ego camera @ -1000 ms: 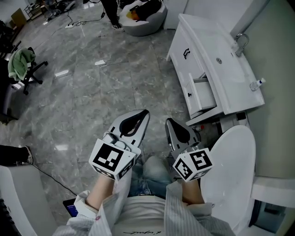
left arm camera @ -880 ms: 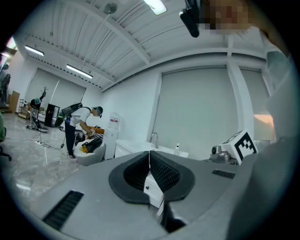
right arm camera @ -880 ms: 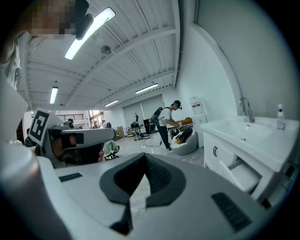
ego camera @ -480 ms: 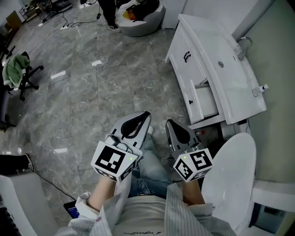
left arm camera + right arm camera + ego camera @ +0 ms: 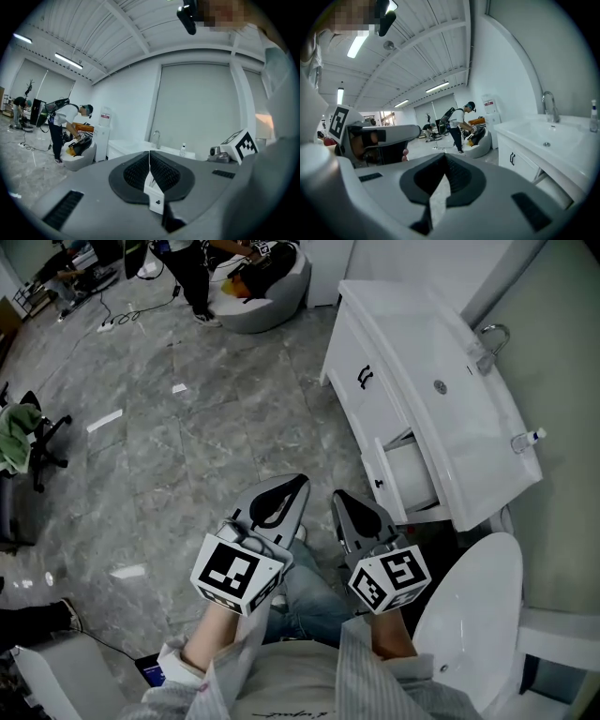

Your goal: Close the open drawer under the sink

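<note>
The left hand-held gripper (image 5: 296, 486) and the right hand-held gripper (image 5: 341, 497) are both pressed together, empty, short of the sink (image 5: 448, 404). The drawer (image 5: 411, 476) stands open under the sink's near end — probably rigid, light, sliding freely. Push flat on its front, beside the knob (image 5: 379, 484).

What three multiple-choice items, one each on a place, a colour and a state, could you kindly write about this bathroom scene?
1. Where is the open drawer?
A. at the toilet end of the cabinet
B. at the far end
C. on the floor

2. What colour is the cabinet?
A. black
B. white
C. green

3. How are the left claw and right claw?
A. both open
B. one grips the drawer
C. both shut, empty

Answers: 1 A, it juts out beside the toilet; 2 B, its front is white; 3 C, each claw's jaws meet with nothing between.
</note>
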`<action>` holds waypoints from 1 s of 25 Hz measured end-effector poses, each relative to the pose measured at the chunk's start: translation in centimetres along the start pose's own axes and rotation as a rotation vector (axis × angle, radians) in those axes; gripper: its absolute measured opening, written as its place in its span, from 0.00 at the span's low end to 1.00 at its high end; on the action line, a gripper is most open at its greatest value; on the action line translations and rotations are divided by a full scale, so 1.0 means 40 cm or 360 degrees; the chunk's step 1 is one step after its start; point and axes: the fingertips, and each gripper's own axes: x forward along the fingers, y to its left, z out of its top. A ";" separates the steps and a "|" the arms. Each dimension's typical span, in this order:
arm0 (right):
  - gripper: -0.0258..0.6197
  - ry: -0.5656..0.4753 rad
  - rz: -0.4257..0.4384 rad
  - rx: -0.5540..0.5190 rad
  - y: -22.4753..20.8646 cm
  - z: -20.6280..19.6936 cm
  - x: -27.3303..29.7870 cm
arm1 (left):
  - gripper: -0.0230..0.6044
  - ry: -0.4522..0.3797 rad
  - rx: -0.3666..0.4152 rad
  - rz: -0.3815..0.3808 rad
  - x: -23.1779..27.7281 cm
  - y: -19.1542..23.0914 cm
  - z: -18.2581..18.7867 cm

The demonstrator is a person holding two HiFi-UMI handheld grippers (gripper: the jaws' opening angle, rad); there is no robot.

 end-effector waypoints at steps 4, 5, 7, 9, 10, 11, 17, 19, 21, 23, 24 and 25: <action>0.05 -0.0019 -0.0060 0.0016 -0.093 0.051 0.059 | 0.06 0.0013 0.0024 -0.0085 0.129 0.035 0.037; 0.05 -0.0023 -0.0076 0.0019 -0.118 0.060 0.070 | 0.06 0.0019 0.0028 -0.0107 0.161 0.038 0.043; 0.05 -0.0031 -0.0106 0.0035 -0.173 0.074 0.087 | 0.06 0.0028 0.0040 -0.0148 0.221 0.039 0.051; 0.05 -0.0040 -0.0137 0.0060 -0.222 0.083 0.099 | 0.06 0.0038 0.0059 -0.0185 0.276 0.036 0.056; 0.05 -0.0046 -0.0153 0.0074 -0.244 0.086 0.103 | 0.06 0.0047 0.0068 -0.0206 0.301 0.033 0.056; 0.05 -0.0051 -0.0169 0.0086 -0.265 0.089 0.106 | 0.06 0.0057 0.0076 -0.0228 0.325 0.029 0.056; 0.05 -0.0080 -0.0273 0.0120 -0.365 0.117 0.106 | 0.06 0.0104 0.0115 -0.0368 0.446 0.001 0.066; 0.05 -0.0094 -0.0331 0.0136 -0.393 0.125 0.095 | 0.06 0.0115 0.0119 -0.0425 0.479 -0.013 0.069; 0.05 -0.0106 -0.0391 0.0157 -0.419 0.127 0.081 | 0.06 0.0129 0.0119 -0.0488 0.508 -0.030 0.066; 0.05 -0.0111 -0.0457 0.0174 -0.443 0.125 0.066 | 0.06 0.0149 0.0120 -0.0561 0.535 -0.051 0.057; 0.05 -0.0113 -0.0493 0.0184 -0.453 0.123 0.059 | 0.06 0.0160 0.0118 -0.0601 0.548 -0.061 0.052; 0.05 -0.0115 -0.0529 0.0197 -0.462 0.120 0.052 | 0.06 0.0170 0.0116 -0.0640 0.559 -0.071 0.048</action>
